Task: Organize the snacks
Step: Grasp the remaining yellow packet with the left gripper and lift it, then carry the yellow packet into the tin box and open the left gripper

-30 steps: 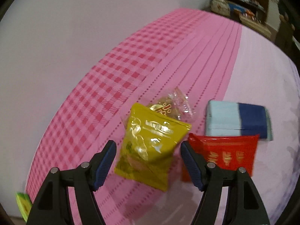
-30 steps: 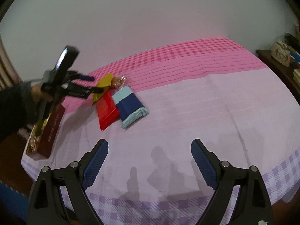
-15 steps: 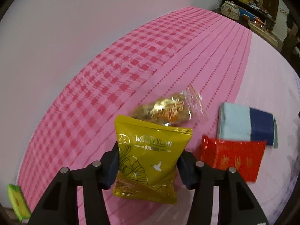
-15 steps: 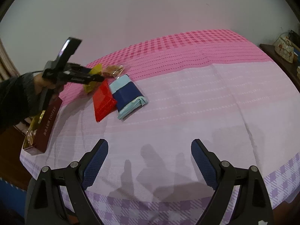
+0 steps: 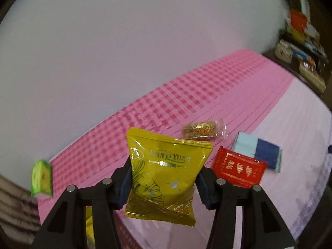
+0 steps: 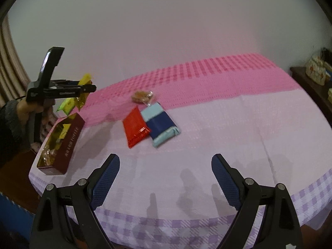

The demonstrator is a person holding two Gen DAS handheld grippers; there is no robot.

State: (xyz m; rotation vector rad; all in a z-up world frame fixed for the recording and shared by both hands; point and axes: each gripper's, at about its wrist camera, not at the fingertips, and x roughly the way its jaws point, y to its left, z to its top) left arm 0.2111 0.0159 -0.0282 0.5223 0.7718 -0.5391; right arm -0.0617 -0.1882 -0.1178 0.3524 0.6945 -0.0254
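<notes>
A yellow foil snack packet [image 5: 164, 176] is gripped between the jaws of the left gripper [image 5: 161, 183], lifted clear of the surface at the lower centre of the left wrist view. The jaws of the right gripper [image 6: 165, 178] are spread wide with nothing between them. A pink and lilac checked cloth [image 6: 228, 112] is spread over the bench, against a plain pale wall [image 6: 166, 31]. Mid-frame on it lie a red foil packet [image 6: 136, 126], a folded blue cloth [image 6: 160, 124] and a clear wrapped snack [image 6: 143, 97]. A dark red open box [image 6: 60, 143] sits at the left edge; a cluttered dark shelf [image 5: 300, 62] is seen upper right.
</notes>
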